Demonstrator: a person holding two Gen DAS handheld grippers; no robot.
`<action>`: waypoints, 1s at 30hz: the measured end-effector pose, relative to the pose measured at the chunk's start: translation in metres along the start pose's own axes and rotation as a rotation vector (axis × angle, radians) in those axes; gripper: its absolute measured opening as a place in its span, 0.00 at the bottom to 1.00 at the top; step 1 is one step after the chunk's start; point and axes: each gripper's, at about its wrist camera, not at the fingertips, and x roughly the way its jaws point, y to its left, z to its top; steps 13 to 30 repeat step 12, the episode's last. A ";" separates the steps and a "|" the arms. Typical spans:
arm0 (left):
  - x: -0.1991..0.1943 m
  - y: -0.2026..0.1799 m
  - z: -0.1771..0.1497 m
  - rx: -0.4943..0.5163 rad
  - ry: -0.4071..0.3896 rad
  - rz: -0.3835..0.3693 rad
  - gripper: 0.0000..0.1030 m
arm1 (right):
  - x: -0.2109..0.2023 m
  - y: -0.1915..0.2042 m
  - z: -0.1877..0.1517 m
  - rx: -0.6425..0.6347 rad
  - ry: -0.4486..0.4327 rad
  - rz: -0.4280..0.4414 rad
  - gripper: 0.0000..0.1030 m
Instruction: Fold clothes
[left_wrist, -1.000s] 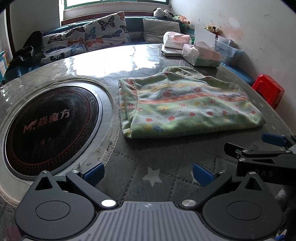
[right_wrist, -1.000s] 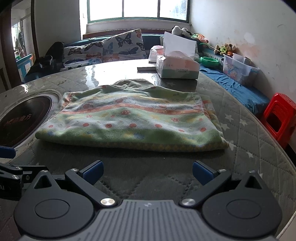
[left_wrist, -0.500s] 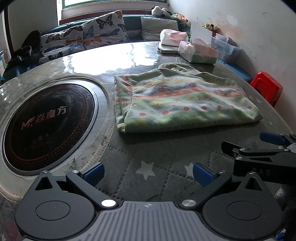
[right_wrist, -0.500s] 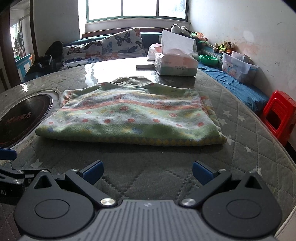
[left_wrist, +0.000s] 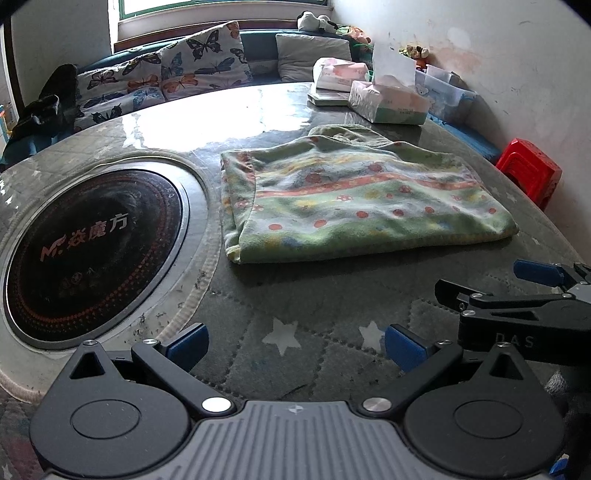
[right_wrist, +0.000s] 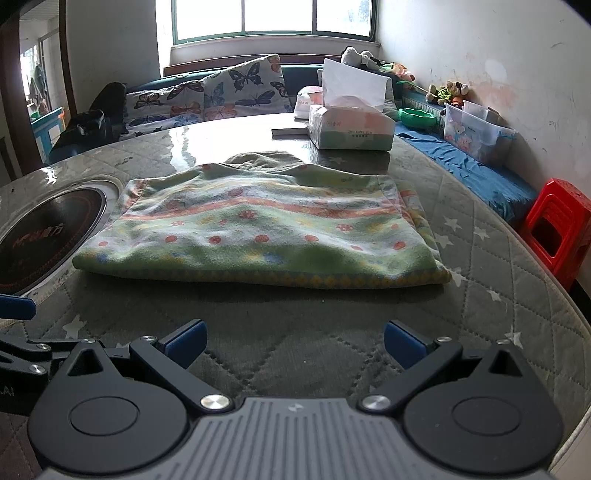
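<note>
- Left wrist view shows the left gripper (left_wrist: 295, 345) with its blue-tipped fingers spread wide and nothing between them, hovering over the quilted table cover (left_wrist: 325, 295) near the front edge.
- Just to its right, the right gripper (right_wrist: 294, 341) is likewise spread and empty; its side profile shows at the right edge of the left view.
- Both tongs sit well short of the garment, touching no cloth.
- Beyond them, toward the middle of the table, lies the green patterned garment (right_wrist: 258, 229), a flat rectangle with layered edges showing at its left and right ends, a duller green part poking out along its far edge.
- Left of the garment, a round black cooktop (left_wrist: 88, 251) is set into the table; the cloth's left end lies just beside its rim.
- Farther back stands a tissue box (right_wrist: 349, 125), apart from the garment.
- Judging from the stacked layers, the folding looks largely done; one more fold, or tucking in that far part, may remain.
</note>
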 end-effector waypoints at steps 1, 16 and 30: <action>0.000 0.000 0.000 0.000 0.000 -0.001 1.00 | 0.000 0.000 0.000 0.000 0.000 0.000 1.00; 0.000 -0.002 0.001 0.006 -0.006 -0.006 1.00 | 0.000 -0.001 -0.001 0.007 0.001 0.003 1.00; 0.000 -0.002 0.001 0.006 -0.006 -0.006 1.00 | 0.000 -0.001 -0.001 0.007 0.001 0.003 1.00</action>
